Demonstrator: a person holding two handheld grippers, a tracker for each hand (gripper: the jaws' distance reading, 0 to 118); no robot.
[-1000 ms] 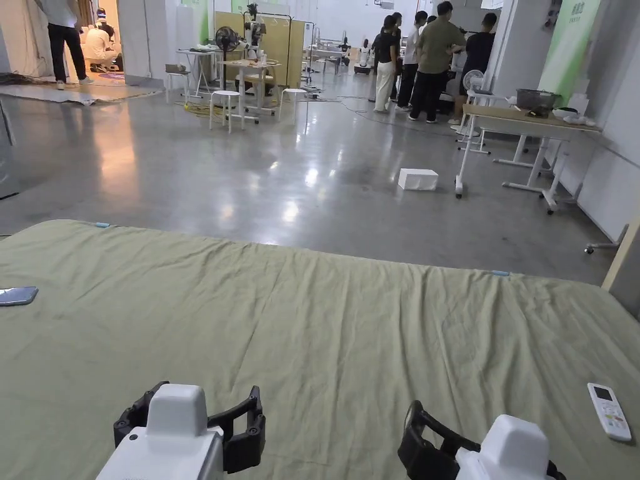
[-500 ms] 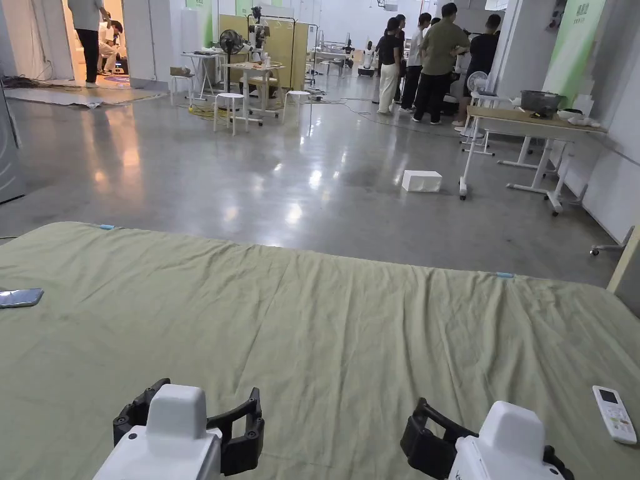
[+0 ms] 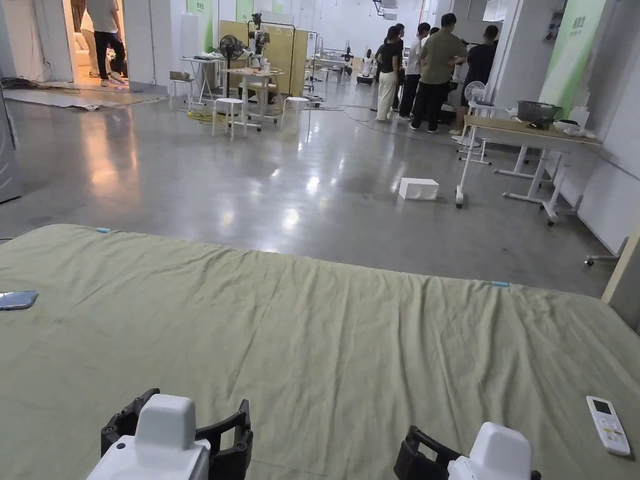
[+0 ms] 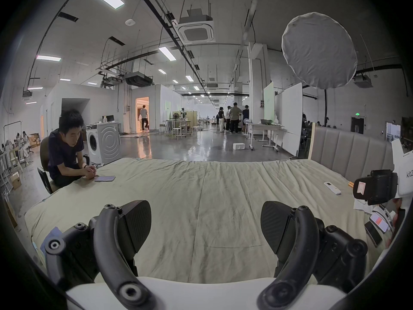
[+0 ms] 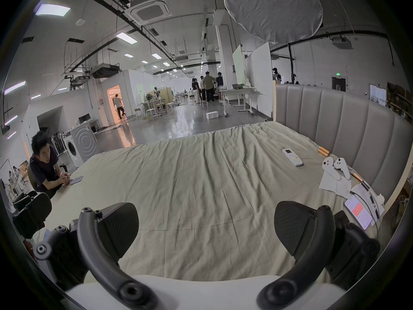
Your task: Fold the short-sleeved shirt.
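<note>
At the far left a seated person (image 4: 64, 149) is leaning on the bed's edge beside a phone (image 4: 104, 178). The left tool (image 4: 205, 227) is hovering over the near part of the green bed sheet (image 3: 325, 337), its jaws spread wide — nothing between them, nothing touched. The right tool (image 5: 205, 225) is hanging just to its right, jaws equally wide apart and empty. Farther right a white remote (image 3: 607, 425) is lying on the sheet, near the padded headboard (image 5: 335, 122). I cannot tell where the short-sleeved shirt is.
</note>
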